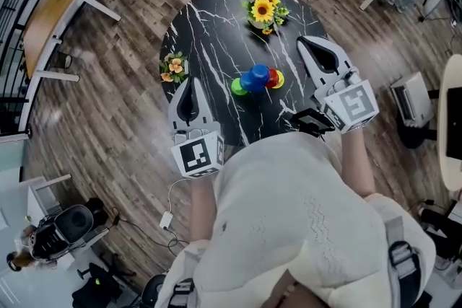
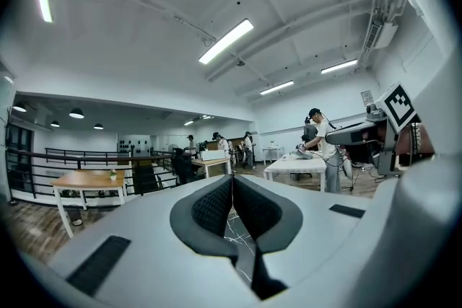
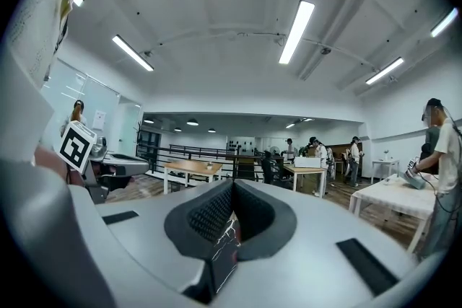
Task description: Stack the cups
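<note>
1. Both grippers hung over the near side of the black marble worktop (image 1: 209, 32) and pointed out level across the room. The left gripper (image 1: 190, 83) and the right gripper (image 1: 304, 43) were well apart.
2. On the left gripper, the fingers (image 2: 213, 207) were pressed together with nothing held. Only a sliver of marble showed below them in its own view.
3. On the right gripper, the fingers (image 3: 211, 213) were likewise closed tight and empty.
4. The cups (image 1: 256, 78) sat in one tight cluster near the middle of the worktop, between the two grippers. From above I saw the blue cup (image 1: 256, 76) uppermost, a green cup (image 1: 237, 88) peeking out at its left, and red and yellow rims at its right. I could not tell how they nested.
5. A sunflower bouquet (image 1: 263, 8) stood beyond the cups at the far edge. A smaller flower bunch (image 1: 173, 67) sat at the left edge, near the left gripper's tips.
6. Around the worktop lay plank floor (image 1: 130, 126), with a wooden table (image 1: 47, 11) by a railing at the far left. Through the gripper views I saw people (image 2: 317, 144) standing at distant tables.
</note>
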`<action>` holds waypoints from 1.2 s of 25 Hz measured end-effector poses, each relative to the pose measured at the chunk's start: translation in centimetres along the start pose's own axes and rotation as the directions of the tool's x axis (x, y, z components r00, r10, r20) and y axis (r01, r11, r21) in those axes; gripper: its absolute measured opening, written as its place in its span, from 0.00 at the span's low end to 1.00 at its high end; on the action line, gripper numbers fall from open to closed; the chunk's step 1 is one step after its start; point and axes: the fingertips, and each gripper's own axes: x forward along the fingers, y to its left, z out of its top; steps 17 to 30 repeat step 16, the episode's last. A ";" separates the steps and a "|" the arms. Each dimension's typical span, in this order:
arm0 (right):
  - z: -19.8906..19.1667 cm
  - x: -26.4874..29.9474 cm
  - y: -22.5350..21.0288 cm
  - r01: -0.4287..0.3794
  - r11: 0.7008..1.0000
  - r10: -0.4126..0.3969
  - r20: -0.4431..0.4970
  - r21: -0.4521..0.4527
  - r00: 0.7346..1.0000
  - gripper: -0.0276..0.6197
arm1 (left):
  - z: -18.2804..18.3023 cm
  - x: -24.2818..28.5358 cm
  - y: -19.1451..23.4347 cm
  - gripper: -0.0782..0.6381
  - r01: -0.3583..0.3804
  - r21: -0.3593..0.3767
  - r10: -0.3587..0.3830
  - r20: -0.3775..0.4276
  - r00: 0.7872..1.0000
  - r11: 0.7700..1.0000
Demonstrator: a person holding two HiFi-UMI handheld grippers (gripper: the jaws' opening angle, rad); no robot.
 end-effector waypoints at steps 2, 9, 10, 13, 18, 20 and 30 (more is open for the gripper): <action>-0.1 0.0 0.0 0.004 1.000 -0.004 -0.003 -0.001 1.000 0.05 | 0.0 0.1 0.0 0.14 0.003 0.001 -0.003 0.004 1.000 1.000; 0.0 0.1 0.4 0.008 1.000 -0.008 -0.018 -0.011 1.000 0.05 | 0.4 0.4 0.2 0.14 0.006 -0.009 -0.006 0.006 1.000 1.000; 0.1 0.2 0.5 0.007 1.000 -0.008 -0.018 -0.013 1.000 0.05 | 0.4 0.4 0.2 0.14 0.009 -0.008 -0.009 0.007 1.000 1.000; 0.4 0.0 0.8 0.011 1.000 -0.011 -0.022 -0.010 1.000 0.05 | 0.6 0.3 0.1 0.14 0.021 -0.002 -0.021 0.003 1.000 1.000; 0.7 -0.2 1.2 0.008 1.000 -0.008 -0.026 -0.007 1.000 0.05 | 0.8 0.1 -0.1 0.14 0.027 -0.005 -0.027 -0.005 1.000 1.000; 0.7 -0.2 1.2 0.008 1.000 -0.008 -0.026 -0.007 1.000 0.05 | 0.8 0.1 -0.1 0.14 0.027 -0.005 -0.027 -0.005 1.000 1.000; 0.7 -0.2 1.2 0.008 1.000 -0.008 -0.026 -0.007 1.000 0.05 | 0.8 0.1 -0.1 0.14 0.027 -0.005 -0.027 -0.005 1.000 1.000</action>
